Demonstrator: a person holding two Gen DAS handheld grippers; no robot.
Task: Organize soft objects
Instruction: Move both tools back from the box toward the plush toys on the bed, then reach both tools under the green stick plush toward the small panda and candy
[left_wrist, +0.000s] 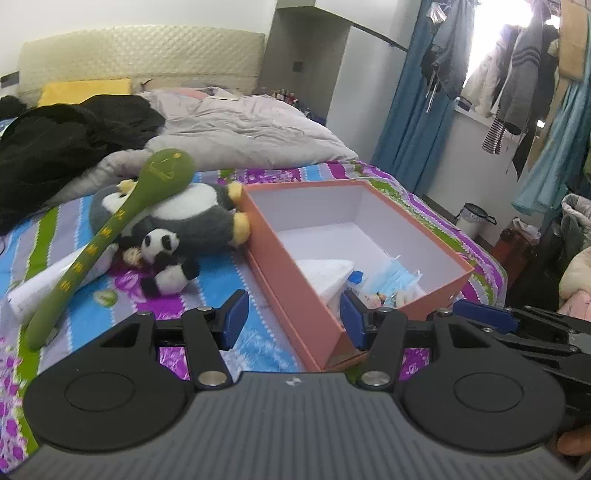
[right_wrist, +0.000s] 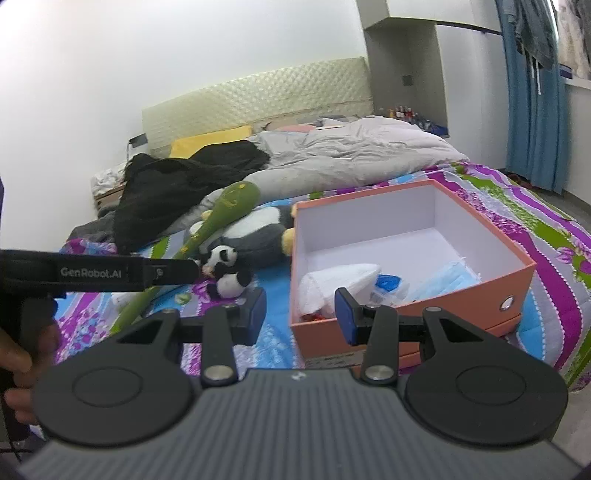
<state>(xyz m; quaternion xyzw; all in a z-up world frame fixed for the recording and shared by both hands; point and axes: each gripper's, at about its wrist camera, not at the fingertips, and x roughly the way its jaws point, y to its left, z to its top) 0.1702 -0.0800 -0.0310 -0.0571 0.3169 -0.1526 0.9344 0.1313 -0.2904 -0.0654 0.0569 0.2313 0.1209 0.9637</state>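
An open orange box (left_wrist: 291, 291) (right_wrist: 413, 325) with white inside stands on the bed. It holds a white cloth (left_wrist: 328, 275) (right_wrist: 332, 282), blue face masks (left_wrist: 397, 278) (right_wrist: 443, 282) and small items. Left of it lie a grey-and-white penguin plush (left_wrist: 199, 218) (right_wrist: 255, 236), a small panda plush (left_wrist: 166, 264) (right_wrist: 227, 275) and a green soft club (left_wrist: 107, 236) (right_wrist: 218, 214) resting across the penguin. My left gripper (left_wrist: 293, 321) is open and empty over the box's near corner. My right gripper (right_wrist: 301, 314) is open and empty by the box's near left corner.
The bed has a striped floral sheet (left_wrist: 229, 266), a grey duvet (left_wrist: 251, 129), black clothing (left_wrist: 66, 140) and a yellow pillow (left_wrist: 85, 90). A white tube lies under the club (left_wrist: 48, 284). Blue curtains (left_wrist: 417, 110) and hanging clothes are at right.
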